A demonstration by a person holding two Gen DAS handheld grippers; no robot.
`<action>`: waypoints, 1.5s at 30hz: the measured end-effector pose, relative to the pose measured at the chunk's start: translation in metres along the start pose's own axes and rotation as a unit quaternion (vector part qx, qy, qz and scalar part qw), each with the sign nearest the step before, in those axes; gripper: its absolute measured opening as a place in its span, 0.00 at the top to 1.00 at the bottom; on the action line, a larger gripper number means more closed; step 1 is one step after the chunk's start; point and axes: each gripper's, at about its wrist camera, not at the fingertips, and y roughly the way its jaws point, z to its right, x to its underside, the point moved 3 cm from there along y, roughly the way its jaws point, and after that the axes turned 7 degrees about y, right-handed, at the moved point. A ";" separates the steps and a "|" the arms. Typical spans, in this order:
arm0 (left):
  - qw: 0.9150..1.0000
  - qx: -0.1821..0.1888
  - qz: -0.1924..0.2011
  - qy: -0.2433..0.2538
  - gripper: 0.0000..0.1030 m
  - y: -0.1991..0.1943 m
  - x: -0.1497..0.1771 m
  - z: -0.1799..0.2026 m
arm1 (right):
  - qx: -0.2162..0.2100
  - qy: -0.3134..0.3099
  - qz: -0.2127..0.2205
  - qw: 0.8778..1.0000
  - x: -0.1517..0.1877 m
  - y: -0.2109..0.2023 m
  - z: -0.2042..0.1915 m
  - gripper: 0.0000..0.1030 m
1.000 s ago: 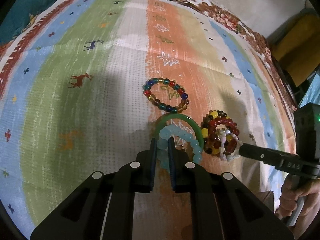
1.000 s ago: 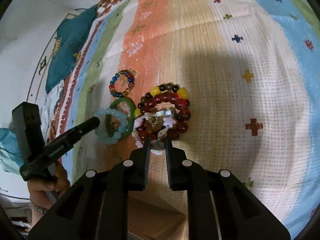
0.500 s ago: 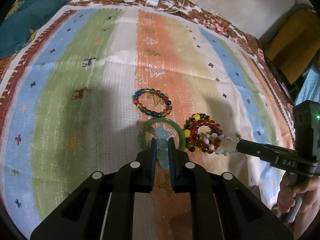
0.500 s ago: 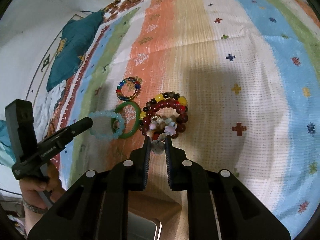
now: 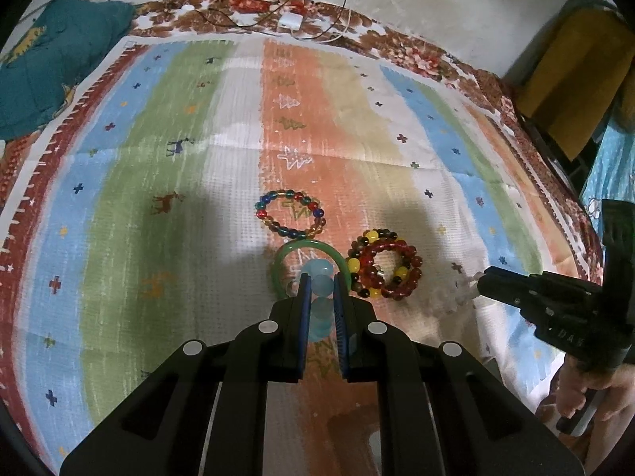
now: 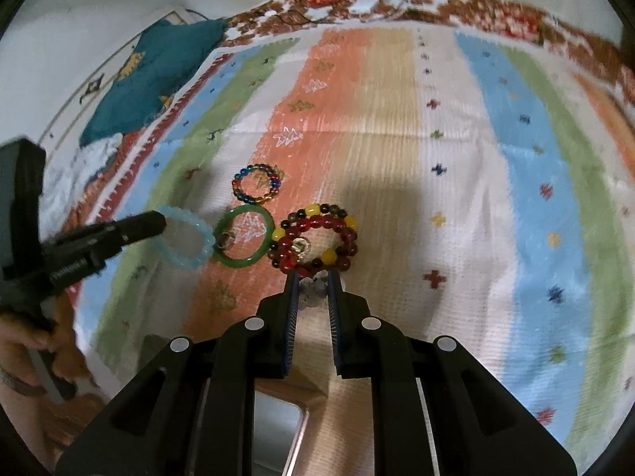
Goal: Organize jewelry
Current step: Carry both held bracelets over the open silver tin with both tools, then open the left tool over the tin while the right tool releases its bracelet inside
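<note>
Two bracelets are pinched: the left hand-held gripper (image 5: 320, 291) clamps the pale blue bead bracelet (image 6: 183, 241), the right hand-held gripper (image 6: 310, 282) a whitish charm strand (image 5: 456, 293). Either could slip or snag the green bangle (image 6: 243, 241) at nine o'clock of the red bead pile (image 6: 314, 240). Lettering on each tool is blurred.

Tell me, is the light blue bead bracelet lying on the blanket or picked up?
Picked up. The left claw is shut on the light blue bracelet, which hangs from its tip beside the green bangle.
</note>
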 end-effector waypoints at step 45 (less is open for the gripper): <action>0.996 0.017 0.071 0.058 0.90 -0.088 0.063 0.080 | -0.021 -0.086 0.092 0.992 0.075 -0.096 -0.046 0.85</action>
